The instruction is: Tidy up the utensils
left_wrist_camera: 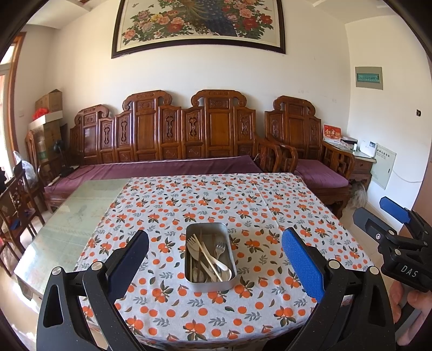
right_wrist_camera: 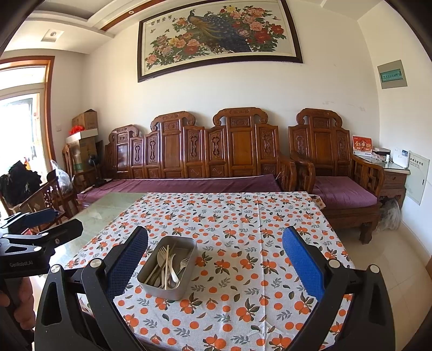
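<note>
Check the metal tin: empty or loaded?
Loaded. The metal tin sits upright on the tablecloth with forks, a spoon and chopsticks piled loosely inside; no lid visible.

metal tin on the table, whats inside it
The metal tin holds loose cutlery: forks, a pale spoon and chopsticks. Pieces underneath are overlapped, so the count stays unclear.

utensils [left_wrist_camera: 208,256] overlap in tin [left_wrist_camera: 232,259], lower pieces hidden | desk [left_wrist_camera: 81,216] near edge cut off | painting [left_wrist_camera: 199,24] top cropped
</note>
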A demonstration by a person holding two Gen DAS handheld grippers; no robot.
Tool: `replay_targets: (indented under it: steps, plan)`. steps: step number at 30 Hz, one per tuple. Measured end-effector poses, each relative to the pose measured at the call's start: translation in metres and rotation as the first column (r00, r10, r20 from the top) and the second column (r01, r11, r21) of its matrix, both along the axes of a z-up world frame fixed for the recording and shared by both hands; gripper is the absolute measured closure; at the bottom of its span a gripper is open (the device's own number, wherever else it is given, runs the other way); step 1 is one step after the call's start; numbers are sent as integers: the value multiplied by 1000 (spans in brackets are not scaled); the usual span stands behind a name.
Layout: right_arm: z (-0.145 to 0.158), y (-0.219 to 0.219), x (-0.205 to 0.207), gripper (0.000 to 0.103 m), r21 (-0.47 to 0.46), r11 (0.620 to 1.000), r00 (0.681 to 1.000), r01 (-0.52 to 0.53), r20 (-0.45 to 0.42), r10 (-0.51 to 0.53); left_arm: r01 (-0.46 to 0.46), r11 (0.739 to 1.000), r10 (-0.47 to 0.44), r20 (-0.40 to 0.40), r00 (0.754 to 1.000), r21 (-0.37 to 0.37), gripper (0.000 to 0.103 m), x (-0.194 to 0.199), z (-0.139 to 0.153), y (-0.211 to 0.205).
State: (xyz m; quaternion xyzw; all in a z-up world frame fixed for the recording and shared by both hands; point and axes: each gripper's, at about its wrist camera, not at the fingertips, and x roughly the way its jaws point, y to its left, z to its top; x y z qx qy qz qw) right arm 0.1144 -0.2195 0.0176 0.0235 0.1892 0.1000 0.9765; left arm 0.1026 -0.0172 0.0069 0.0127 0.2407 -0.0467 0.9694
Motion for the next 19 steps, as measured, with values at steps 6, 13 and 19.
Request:
replay_targets:
  steps: [6, 13, 19]
  plan:
    - [-1, -1, 0, 3, 2, 1000, 1000, 0, -1, 0, 0, 1000, 0, 1, 1000, 1, 8, -1, 0, 0]
    - [0, 0, 2, 3, 5, 1000, 1000, 2, -1, -2, -4, 1000, 4, 0, 1000, 3, 8, 0, 0, 0]
    - [0, 0, 2, 3, 5, 1000, 1000, 3, 0, -3, -6, 1000, 6, 1, 1000, 3, 8, -1, 0, 2]
